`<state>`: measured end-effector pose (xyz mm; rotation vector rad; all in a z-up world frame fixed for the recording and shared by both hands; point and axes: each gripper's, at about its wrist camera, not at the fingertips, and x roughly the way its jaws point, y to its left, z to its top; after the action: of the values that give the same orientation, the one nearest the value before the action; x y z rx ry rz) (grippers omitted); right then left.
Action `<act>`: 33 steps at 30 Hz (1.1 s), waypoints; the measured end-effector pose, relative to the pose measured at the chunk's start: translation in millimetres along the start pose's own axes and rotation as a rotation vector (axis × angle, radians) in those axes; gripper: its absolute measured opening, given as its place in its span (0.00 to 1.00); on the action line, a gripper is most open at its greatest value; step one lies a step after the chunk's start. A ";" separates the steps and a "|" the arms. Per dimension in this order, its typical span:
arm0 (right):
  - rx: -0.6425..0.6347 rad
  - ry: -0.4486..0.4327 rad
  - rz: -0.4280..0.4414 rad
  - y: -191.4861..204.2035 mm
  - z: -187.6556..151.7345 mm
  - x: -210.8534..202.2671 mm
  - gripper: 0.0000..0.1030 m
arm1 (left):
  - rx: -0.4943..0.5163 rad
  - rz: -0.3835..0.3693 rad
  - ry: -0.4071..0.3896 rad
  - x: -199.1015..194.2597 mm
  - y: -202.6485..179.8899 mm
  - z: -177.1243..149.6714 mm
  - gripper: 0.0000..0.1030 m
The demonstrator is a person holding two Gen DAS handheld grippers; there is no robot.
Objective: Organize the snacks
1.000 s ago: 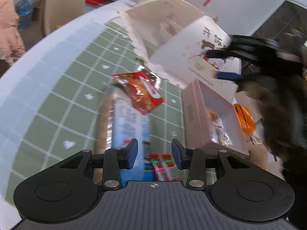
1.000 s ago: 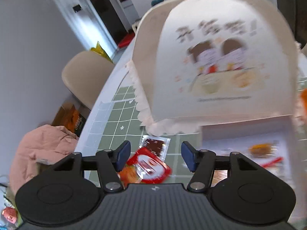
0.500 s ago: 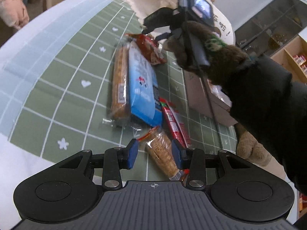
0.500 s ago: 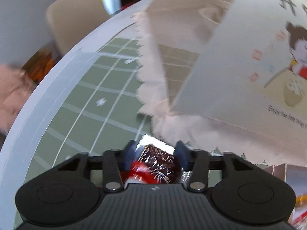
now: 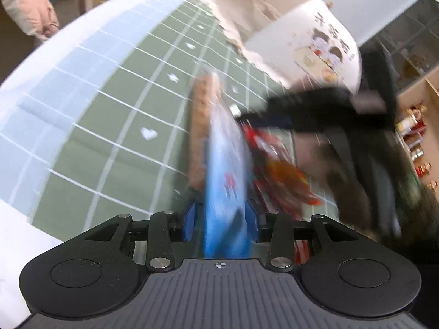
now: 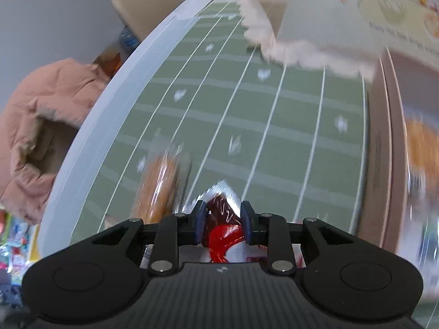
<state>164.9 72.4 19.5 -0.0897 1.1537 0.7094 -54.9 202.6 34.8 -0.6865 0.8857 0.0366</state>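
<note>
Both grippers down in the snacks on the green checked bench (image 5: 90, 126)

Biggest thing is the cream food cover (image 5: 290, 27) at the far end, then a pink box (image 6: 384, 148) beside it. A long blue packet (image 5: 225, 170) lies next to a brown biscuit pack (image 5: 201, 126); the left gripper (image 5: 221, 220) tilts down with its jaws half-wide around the blue packet's near end, can't tell if they pinch. The right gripper (image 6: 222, 223), pointing steeply down, has just been closing and is clamped narrow on a crinkly red snack pouch (image 6: 222, 224).

Bright, even daylight, no hard shadows; heavy motion blur smears both views, and fisheye bends the green gridded tablecloth (image 5: 104, 126).
</note>
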 end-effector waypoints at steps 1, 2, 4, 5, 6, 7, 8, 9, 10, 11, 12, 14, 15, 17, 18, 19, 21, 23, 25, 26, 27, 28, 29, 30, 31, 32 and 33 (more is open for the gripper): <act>0.008 0.007 0.012 -1.3 -8.7 -6.5 0.26 | -0.003 0.008 -0.006 -1.8 2.0 4.1 0.41; 0.010 0.001 0.018 -2.2 -16.0 -15.6 0.26 | -0.002 0.013 -0.012 -3.5 3.2 6.9 0.41; -0.013 -0.057 0.014 -4.8 -32.1 -41.8 0.27 | 0.006 0.017 -0.027 -9.5 3.2 12.6 0.41; -0.028 -0.089 0.000 -6.0 -39.6 -53.2 0.29 | 0.014 0.013 -0.035 -13.0 2.3 15.1 0.41; -0.047 -0.117 -0.022 -7.8 -47.9 -65.0 0.32 | 0.023 0.006 -0.039 -17.7 1.1 14.4 0.41; -0.068 -0.139 -0.054 -9.8 -56.0 -75.1 0.35 | 0.038 -0.007 -0.038 -21.2 -2.2 15.4 0.41; -0.093 -0.160 -0.098 -12.4 -64.8 -84.1 0.38 | 0.050 -0.020 -0.033 -23.7 -7.9 16.1 0.41; -0.110 -0.168 -0.138 -17.1 -70.6 -89.4 0.40 | 0.066 -0.038 -0.022 -25.4 -13.1 14.6 0.41; -0.120 -0.167 -0.172 -22.1 -76.8 -92.9 0.42 | 0.096 -0.072 0.005 -23.8 -20.6 12.2 0.41; -0.117 -0.165 -0.195 -28.7 -82.2 -96.0 0.42 | 0.123 -0.101 0.034 -21.6 -27.8 9.6 0.41; -0.098 -0.158 -0.215 -37.6 -85.6 -98.7 0.42 | 0.152 -0.128 0.067 -20.0 -34.8 5.6 0.41; -0.039 -0.150 -0.241 -56.6 -85.3 -95.2 0.42 | 0.216 -0.182 0.143 -13.6 -50.7 -7.6 0.41; -0.005 -0.158 -0.252 -65.9 -82.5 -94.1 0.42 | 0.239 -0.199 0.170 -10.1 -56.5 -13.2 0.41; 0.034 -0.185 -0.276 -76.7 -77.6 -94.4 0.43 | 0.284 -0.214 0.224 -1.9 -66.1 -25.0 0.41; 0.053 -0.184 -0.260 -80.6 -74.4 -92.2 0.43 | 0.297 -0.211 0.240 0.8 -69.1 -29.0 0.41; 0.069 -0.189 -0.251 -82.8 -72.8 -89.7 0.43 | 0.311 -0.207 0.256 3.6 -71.9 -33.2 0.41; 0.090 -0.194 -0.243 -81.3 -69.6 -83.8 0.43 | 0.335 -0.206 0.285 7.6 -75.1 -41.5 0.41; 0.093 -0.177 -0.198 -73.9 -68.4 -74.0 0.45 | 0.351 -0.194 0.300 10.2 -75.9 -47.0 0.41; 0.095 -0.134 -0.110 -66.6 -69.5 -63.2 0.48 | 0.364 -0.157 0.303 11.6 -74.7 -50.3 0.41; 0.101 -0.118 -0.086 -63.0 -70.6 -57.8 0.49 | 0.371 -0.136 0.302 13.2 -74.1 -49.7 0.41; 0.100 -0.105 -0.078 -57.8 -72.6 -53.5 0.51 | 0.379 -0.116 0.301 13.6 -72.5 -49.2 0.41; 0.088 -0.111 -0.089 -53.7 -74.9 -51.4 0.52 | 0.385 -0.107 0.300 13.3 -68.2 -47.5 0.41; 0.068 -0.116 -0.100 -50.2 -77.2 -50.6 0.52 | 0.388 -0.096 0.296 12.8 -66.7 -46.5 0.40; 0.049 -0.111 -0.110 -47.6 -79.8 -49.9 0.52 | 0.388 -0.086 0.291 11.1 -65.0 -44.3 0.39; 0.032 -0.107 -0.121 -46.2 -83.4 -51.4 0.52 | 0.385 -0.079 0.286 10.8 -62.8 -42.0 0.35; 0.021 -0.101 -0.125 -45.6 -87.3 -53.9 0.52 | 0.380 -0.070 0.280 10.7 -60.5 -38.4 0.32; 0.016 -0.096 -0.130 -46.2 -92.0 -57.2 0.52 | 0.373 -0.060 0.272 9.7 -57.8 -34.6 0.31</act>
<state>104.3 -28.5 16.1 -0.1147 1.0519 0.5832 -55.3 135.1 43.8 -0.3712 1.0962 -0.2756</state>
